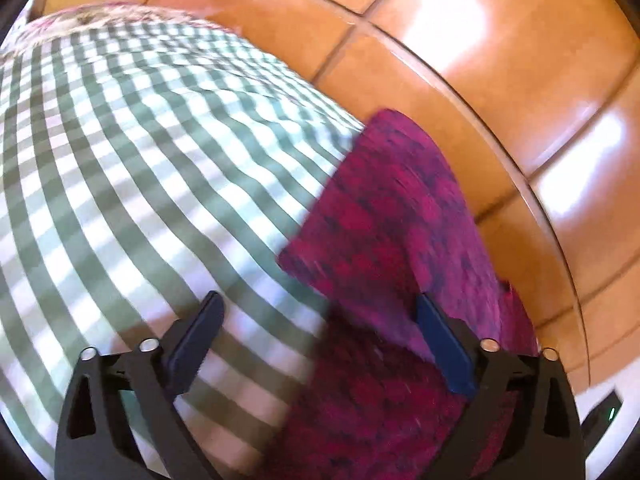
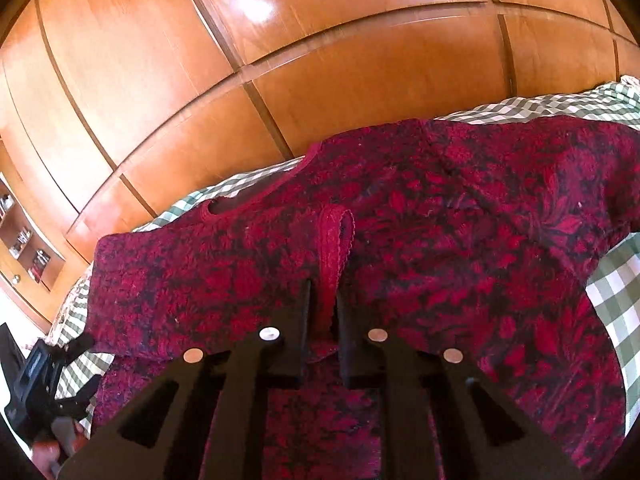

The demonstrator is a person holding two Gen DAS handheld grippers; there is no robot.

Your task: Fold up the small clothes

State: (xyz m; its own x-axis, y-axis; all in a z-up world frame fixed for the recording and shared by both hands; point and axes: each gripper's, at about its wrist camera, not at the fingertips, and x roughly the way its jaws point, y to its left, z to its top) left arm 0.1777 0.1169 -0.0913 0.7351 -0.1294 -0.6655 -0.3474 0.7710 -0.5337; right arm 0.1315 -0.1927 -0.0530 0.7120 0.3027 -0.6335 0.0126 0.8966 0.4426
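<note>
A dark red knitted garment (image 2: 460,220) with a black floral pattern lies spread on a green-and-white checked bedspread (image 2: 612,292). My right gripper (image 2: 324,290) is shut on a raised fold of its red lace-trimmed edge (image 2: 334,236), pinched between the two pads. In the left wrist view the same garment (image 1: 380,220) lies blurred at the right, over the checked bedspread (image 1: 140,160). My left gripper (image 1: 320,300) is open above the cloth. Its right finger (image 1: 440,340) is over the garment and its left finger (image 1: 200,332) over the bedspread. It grips nothing. The left gripper (image 2: 48,380) also shows at the right wrist view's lower left.
Glossy wooden wardrobe doors (image 2: 280,60) rise just behind the bed, and also fill the upper right of the left wrist view (image 1: 480,60). A small shelf unit (image 2: 24,240) with items stands at the far left. A hand (image 2: 44,452) holds the left gripper.
</note>
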